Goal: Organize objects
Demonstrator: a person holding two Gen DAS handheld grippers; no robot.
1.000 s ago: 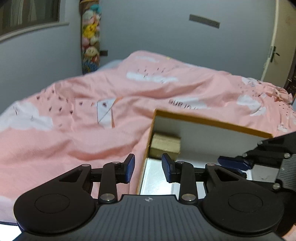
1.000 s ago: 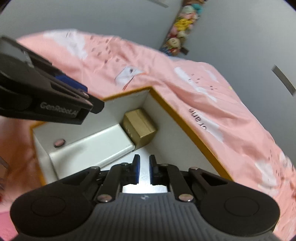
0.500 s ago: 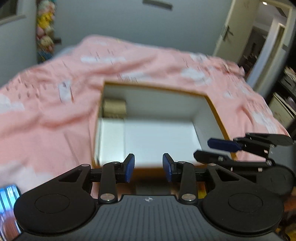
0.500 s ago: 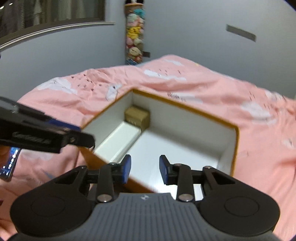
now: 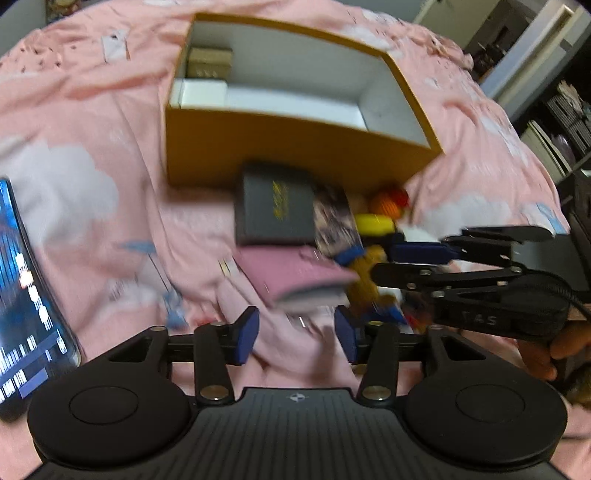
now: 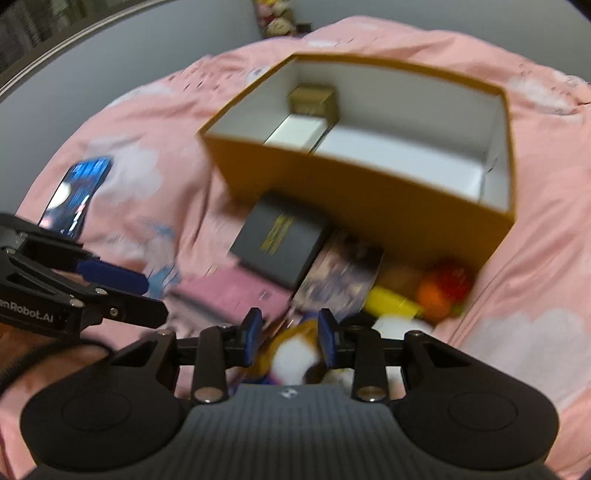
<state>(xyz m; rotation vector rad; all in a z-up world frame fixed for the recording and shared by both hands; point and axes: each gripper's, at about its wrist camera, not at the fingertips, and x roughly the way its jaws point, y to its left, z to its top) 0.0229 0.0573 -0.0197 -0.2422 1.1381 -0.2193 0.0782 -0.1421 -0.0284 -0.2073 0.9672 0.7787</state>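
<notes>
An open orange box [image 5: 295,144] [image 6: 369,192] with a white inside lies on the pink bedspread; a small gold box [image 5: 209,62] [image 6: 313,99] and a flat white box [image 5: 201,92] [image 6: 295,133] sit at its far left end. In front of it lie a black box with gold print [image 5: 275,206] [image 6: 280,243], a pink booklet [image 5: 295,275] [image 6: 236,295], a dark picture card [image 5: 334,221] [image 6: 341,280], yellow and orange toys [image 5: 384,212] [image 6: 436,291] and a brown-and-white plush [image 6: 295,350]. My left gripper [image 5: 297,334] is open just above the pink booklet. My right gripper [image 6: 290,339] is open around the plush, contact unclear.
A lit phone [image 5: 22,295] [image 6: 77,192] lies on the bed at the left. A doorway and shelves [image 5: 554,85] stand at the right. The grey wall and hanging plush toys [image 6: 277,18] are behind the bed.
Both grippers pulled back from over the box and tilted down toward the pile of objects in front of it. The right gripper went from nearly shut to open.
</notes>
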